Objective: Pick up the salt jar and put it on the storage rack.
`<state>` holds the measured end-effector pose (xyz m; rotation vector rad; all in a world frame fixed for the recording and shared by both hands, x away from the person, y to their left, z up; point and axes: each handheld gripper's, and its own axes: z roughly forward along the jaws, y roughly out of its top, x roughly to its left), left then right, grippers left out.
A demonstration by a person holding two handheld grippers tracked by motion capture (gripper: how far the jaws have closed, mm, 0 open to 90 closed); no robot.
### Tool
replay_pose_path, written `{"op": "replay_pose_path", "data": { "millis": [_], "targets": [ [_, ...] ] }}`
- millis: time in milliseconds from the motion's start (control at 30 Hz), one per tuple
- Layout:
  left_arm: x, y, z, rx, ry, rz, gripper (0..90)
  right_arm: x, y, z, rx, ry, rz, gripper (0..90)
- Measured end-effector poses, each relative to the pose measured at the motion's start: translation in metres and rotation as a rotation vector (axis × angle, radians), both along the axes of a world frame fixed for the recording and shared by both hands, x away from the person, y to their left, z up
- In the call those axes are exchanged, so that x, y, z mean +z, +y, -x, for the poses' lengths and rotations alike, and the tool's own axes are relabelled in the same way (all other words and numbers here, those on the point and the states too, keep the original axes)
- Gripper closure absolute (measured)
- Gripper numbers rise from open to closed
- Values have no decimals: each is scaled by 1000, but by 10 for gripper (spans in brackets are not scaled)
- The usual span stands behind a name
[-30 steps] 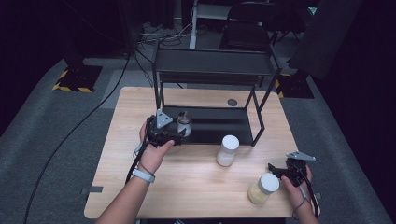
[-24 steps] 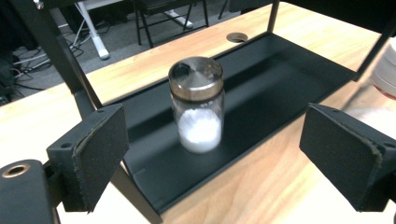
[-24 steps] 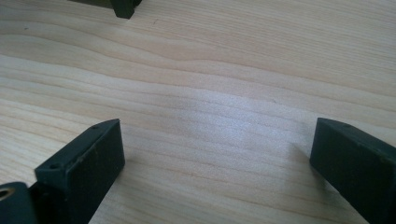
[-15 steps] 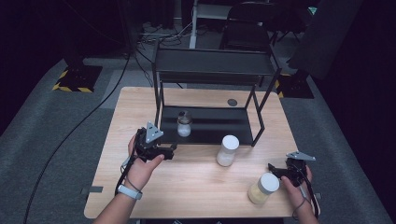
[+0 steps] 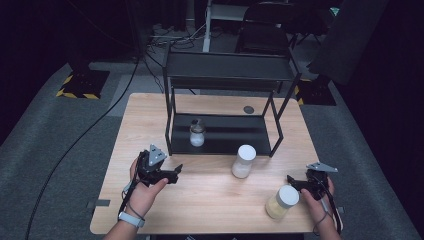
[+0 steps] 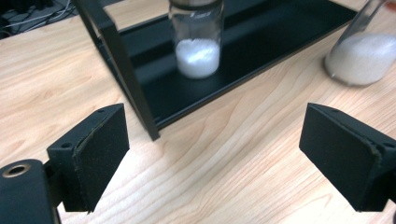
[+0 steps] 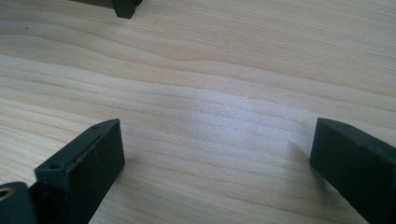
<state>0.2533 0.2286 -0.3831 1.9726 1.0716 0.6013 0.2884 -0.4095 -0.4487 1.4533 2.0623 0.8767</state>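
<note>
The small glass jar (image 5: 197,133), clear-walled, cylindrical and part-filled with white powder, stands upright on the black metal rack's (image 5: 220,134) flat lower tray, towards that tray's left end. The rack is an angular frame of thin square bars, set at the desk's (image 5: 150,115) far edge. The left gripper (image 5: 170,174) hovers over pale wood grain near the desk's left edge, just in front of the rack's front left post, well apart from the jar. Its fingers (image 6: 100,151), matte black blocks with flat padded faces, are released, with nothing between them. The right gripper (image 5: 292,181) sits at the desk's near right corner, fingers (image 7: 88,163) likewise released and empty, just beside a white-lidded jar of yellowish contents (image 5: 281,202). A taller white-lidded jar (image 5: 243,161) stands before the rack's right end.
</note>
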Motion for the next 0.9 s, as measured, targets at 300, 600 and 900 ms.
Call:
{"op": "replay_pose_path", "data": {
  "millis": [300, 600, 900],
  "targets": [
    [-17, 0, 4, 6, 32, -3, 84, 0, 0, 0, -1, 0, 0, 25],
    [-31, 0, 4, 20, 58, -20, 85, 0, 0, 0, -1, 0, 0, 25],
    [-46, -1, 6, 20, 99, -20, 84, 0, 0, 0, -1, 0, 0, 25]
  ]
}}
